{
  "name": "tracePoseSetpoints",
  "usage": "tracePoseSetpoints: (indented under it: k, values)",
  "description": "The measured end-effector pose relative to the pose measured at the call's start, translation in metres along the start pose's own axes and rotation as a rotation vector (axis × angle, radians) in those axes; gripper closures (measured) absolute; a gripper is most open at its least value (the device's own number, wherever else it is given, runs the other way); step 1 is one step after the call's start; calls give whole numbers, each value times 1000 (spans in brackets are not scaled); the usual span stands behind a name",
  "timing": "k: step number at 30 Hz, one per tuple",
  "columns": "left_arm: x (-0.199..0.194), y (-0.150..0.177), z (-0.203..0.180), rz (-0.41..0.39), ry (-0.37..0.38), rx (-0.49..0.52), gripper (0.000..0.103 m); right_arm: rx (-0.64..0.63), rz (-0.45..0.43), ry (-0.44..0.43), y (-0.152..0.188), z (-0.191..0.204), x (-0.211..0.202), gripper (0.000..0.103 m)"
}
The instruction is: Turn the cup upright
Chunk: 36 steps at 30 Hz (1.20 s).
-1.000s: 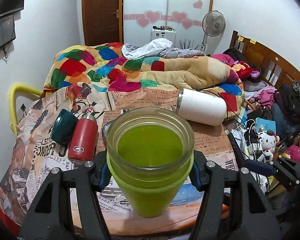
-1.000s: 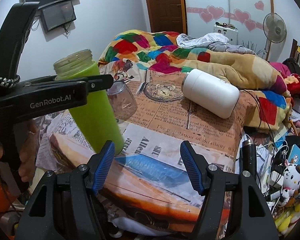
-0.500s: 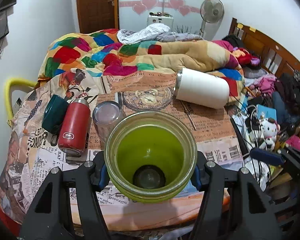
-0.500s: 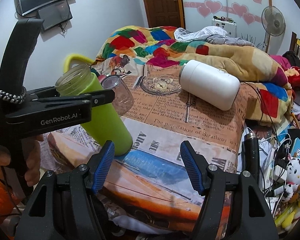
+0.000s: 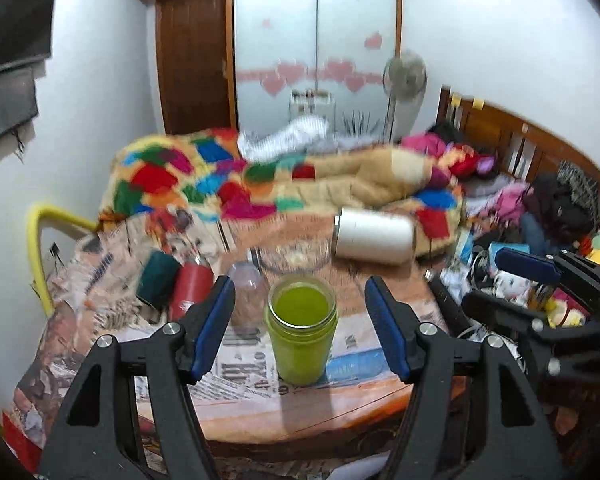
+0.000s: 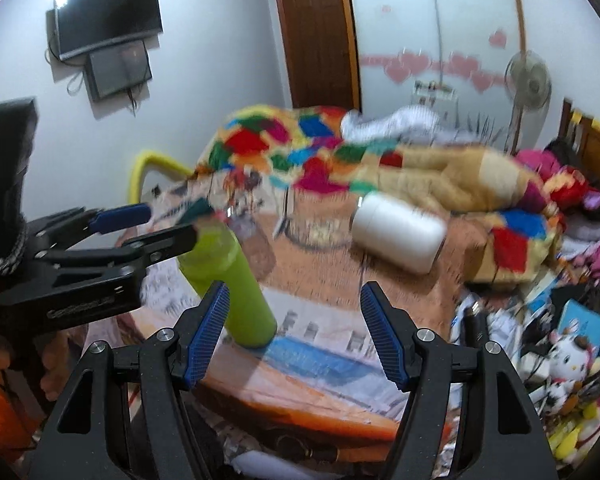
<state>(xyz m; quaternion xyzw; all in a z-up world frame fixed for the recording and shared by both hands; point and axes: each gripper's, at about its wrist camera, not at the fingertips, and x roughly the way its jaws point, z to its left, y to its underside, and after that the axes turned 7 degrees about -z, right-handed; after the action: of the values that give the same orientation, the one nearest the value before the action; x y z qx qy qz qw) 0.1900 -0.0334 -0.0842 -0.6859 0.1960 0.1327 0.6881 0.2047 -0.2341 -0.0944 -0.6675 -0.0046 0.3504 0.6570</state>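
Note:
The green cup stands upright on the newspaper-covered table, mouth up. My left gripper is open, pulled back, its blue pads on either side of the cup and apart from it. In the right wrist view the cup stands at the left, with the left gripper open beside its rim. My right gripper is open and empty, to the right of the cup above the table's front edge.
A white cylinder lies on its side at the back right. A red bottle, a dark green cup, a clear glass and a glass dish sit behind. The bed's quilt lies beyond.
The left gripper set the green cup down upright, opened and drew back from it. Both views have tilted up and blurred. The right gripper stayed open.

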Motion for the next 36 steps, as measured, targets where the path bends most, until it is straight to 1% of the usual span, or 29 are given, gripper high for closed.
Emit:
tracePoseSetpoints:
  k: [1, 3, 6, 8, 10, 12, 14, 16, 20, 21, 23, 24, 26, 29, 36]
  values:
    - [-20, -5, 2, -45, -3, -2, 34, -1, -35, 1, -6, 4, -12, 38]
    - [-46, -10, 4, -105, -4, -2, 31, 7, -108, -9, -16, 11, -37, 38]
    - [-91, -16, 7, -213, -6, -3, 27, 16, -193, -13, -27, 20, -65, 38]
    - [-122, -18, 7, -291, -17, -2, 20, 18, -256, -8, -31, 28, -86, 38]
    - [-144, -17, 5, -349, -24, -1, 18, 23, -316, -9, -34, 36, -106, 38]
    - [-160, -16, 4, -386, -26, -1, 15, 34, -371, -21, -36, 43, -125, 38]
    - [-177, -13, 3, -422, -31, -11, 10, 38, -408, -26, -37, 48, -135, 38]
    - [-186, -11, 2, -445, -41, -19, 9, 41, -445, -21, -35, 54, -147, 36]
    - [-197, -7, 1, -469, -65, -35, 2, 50, -486, -5, -32, 62, -156, 26]
    - [-198, -6, 2, -471, -68, -38, 2, 52, -487, -5, -30, 63, -157, 25]
    - [-200, -3, 2, -470, -77, -41, 1, 49, -486, 4, -28, 65, -156, 18]
    - [-200, -1, 2, -469, -87, -42, 1, 44, -488, 16, -26, 65, -156, 17]
    - [-199, 1, 2, -462, -96, -49, 1, 28, -490, 50, -23, 68, -156, 9]
    - [-201, 5, 4, -451, -95, -62, 0, 13, -488, 67, -19, 72, -156, 1]
    - [-201, 10, 6, -441, -109, -76, 0, -11, -469, 69, -12, 77, -158, 0]
